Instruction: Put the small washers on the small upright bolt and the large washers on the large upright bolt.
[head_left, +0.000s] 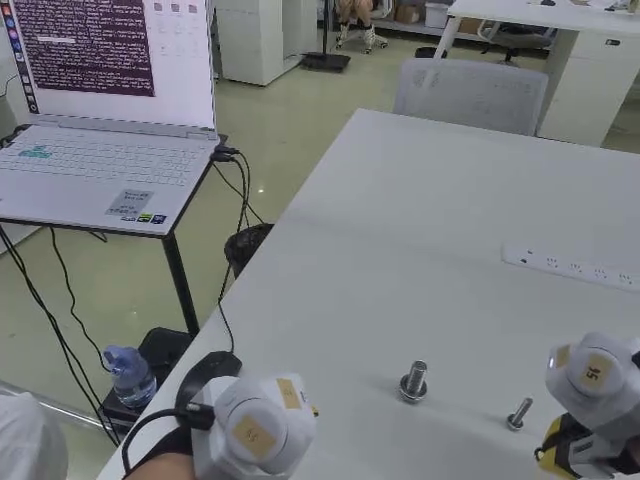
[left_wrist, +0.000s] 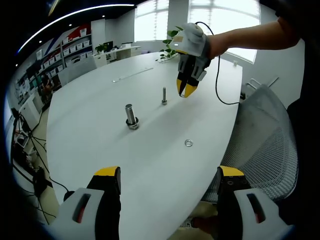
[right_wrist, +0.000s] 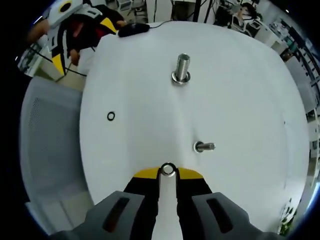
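The large upright bolt (head_left: 413, 381) stands on the white table (head_left: 400, 250) with a washer round its base. The small upright bolt (head_left: 519, 412) stands to its right and is bare. In the right gripper view my right gripper (right_wrist: 168, 172) is shut on a silver washer (right_wrist: 168, 169), just short of the small bolt (right_wrist: 204, 146); the large bolt (right_wrist: 181, 68) lies farther off. A loose washer (right_wrist: 111, 116) lies flat on the table. My left gripper (left_wrist: 169, 172) stands open with nothing between its fingers, over the near table edge, with the loose washer (left_wrist: 188, 143) ahead of it.
An open laptop (head_left: 100, 150) sits on a stand to the left, with cables and a water bottle (head_left: 128, 372) on the floor below. A power strip (head_left: 575, 268) lies at the table's right. A grey chair (head_left: 470, 95) stands at the far end.
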